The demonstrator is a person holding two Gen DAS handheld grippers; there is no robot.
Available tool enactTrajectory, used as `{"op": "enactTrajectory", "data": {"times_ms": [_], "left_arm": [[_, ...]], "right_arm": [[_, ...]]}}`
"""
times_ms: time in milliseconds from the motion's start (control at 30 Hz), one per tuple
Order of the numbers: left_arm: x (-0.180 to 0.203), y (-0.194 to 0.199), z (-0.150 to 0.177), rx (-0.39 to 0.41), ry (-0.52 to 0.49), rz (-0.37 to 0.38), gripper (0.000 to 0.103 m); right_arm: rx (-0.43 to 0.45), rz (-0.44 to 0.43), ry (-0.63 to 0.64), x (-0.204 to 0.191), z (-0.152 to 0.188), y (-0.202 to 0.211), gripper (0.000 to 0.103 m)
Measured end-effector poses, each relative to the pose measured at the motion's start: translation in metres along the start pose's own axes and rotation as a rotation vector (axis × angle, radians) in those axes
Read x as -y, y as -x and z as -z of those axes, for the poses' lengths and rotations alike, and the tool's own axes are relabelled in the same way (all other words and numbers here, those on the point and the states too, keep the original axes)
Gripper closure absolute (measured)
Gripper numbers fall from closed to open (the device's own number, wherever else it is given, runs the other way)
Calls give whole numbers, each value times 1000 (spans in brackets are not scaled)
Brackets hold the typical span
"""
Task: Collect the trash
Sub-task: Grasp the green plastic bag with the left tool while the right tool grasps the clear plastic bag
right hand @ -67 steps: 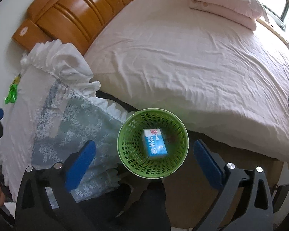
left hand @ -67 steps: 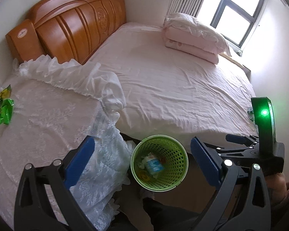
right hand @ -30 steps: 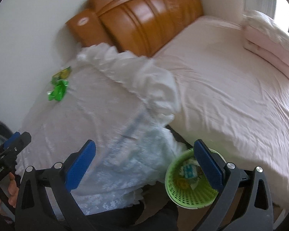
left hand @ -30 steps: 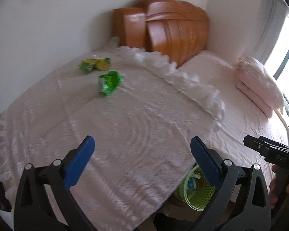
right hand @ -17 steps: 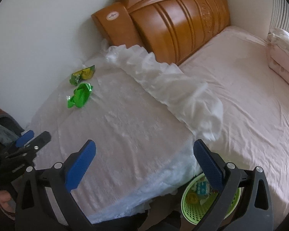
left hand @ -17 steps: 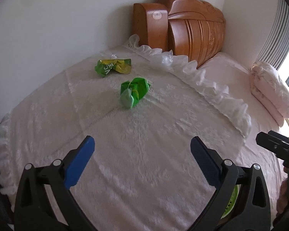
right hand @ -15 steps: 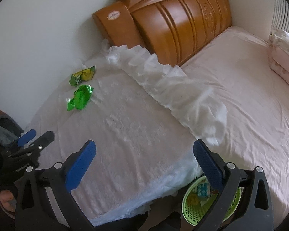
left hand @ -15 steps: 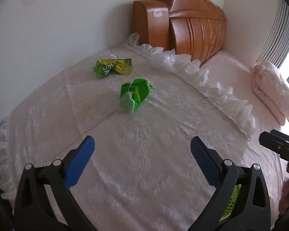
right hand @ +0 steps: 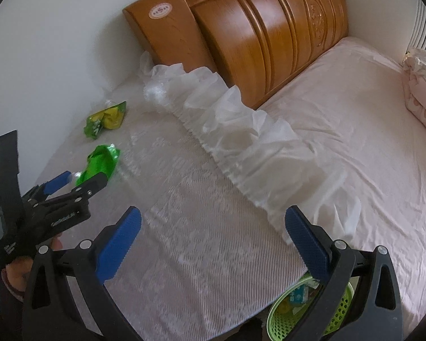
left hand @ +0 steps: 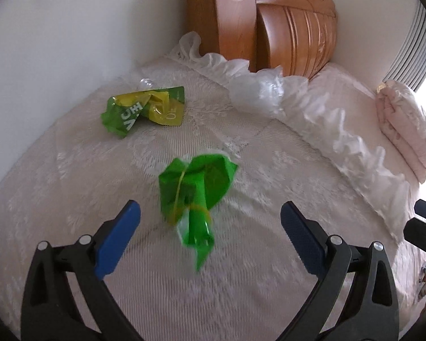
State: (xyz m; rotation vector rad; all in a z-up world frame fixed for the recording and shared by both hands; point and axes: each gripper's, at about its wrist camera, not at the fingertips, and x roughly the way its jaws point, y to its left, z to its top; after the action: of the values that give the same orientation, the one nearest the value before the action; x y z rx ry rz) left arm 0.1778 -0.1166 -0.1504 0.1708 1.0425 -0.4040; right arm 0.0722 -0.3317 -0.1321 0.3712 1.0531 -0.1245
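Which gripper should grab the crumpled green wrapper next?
Left. The left gripper has its jaws open around the green wrapper on the lace cover. The right gripper hangs open farther back, near the green basket.

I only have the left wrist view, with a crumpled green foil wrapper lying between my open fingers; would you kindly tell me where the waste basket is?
Observer: The green plastic mesh basket sits low down, below the near right edge of the lace tablecloth, next to the bed.
Operator: Thank you; is anything in it already?
Observer: Yes, a small printed carton lies inside.
Operator: And what is the other gripper doing?
Observer: The right gripper is open and empty, above the cloth, well apart from the crumpled green foil wrapper.
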Motion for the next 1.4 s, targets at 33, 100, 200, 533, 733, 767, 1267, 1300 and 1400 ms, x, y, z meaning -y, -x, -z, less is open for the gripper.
{"op": "enactTrajectory", "data": {"times_ms": [33,100,200,533,733,767,1267,1300,1400], "left_arm": [[-1,-7,-2,-8,-2,-2,15],[-2,-16,-5,-21,0,3,25],[-5,-27,-6,-37,8,0,37],[-12,-26,-5,-33,32,7,43],[-24,-2,1,-4,80,14,43],[-25,2,3,-1,84,13,43],[-55,46,23,52,156,-16,43],[-54,49,23,56,154,-16,43],[-51,57,24,65,147,-15,43]], "right_arm": [[-9,-3,0,-1,-5,-7,2],[-15,-6,8,-1,-10,-12,2],[-21,-6,39,-6,-21,-23,2],[44,-31,203,-44,-77,-61,2],[81,16,345,-96,-116,-111,3],[78,20,350,-100,-118,-115,3],[75,3,293,-112,-128,-136,64],[85,-6,279,-108,-128,-128,64],[109,-32,245,-95,-120,-103,64]]}}
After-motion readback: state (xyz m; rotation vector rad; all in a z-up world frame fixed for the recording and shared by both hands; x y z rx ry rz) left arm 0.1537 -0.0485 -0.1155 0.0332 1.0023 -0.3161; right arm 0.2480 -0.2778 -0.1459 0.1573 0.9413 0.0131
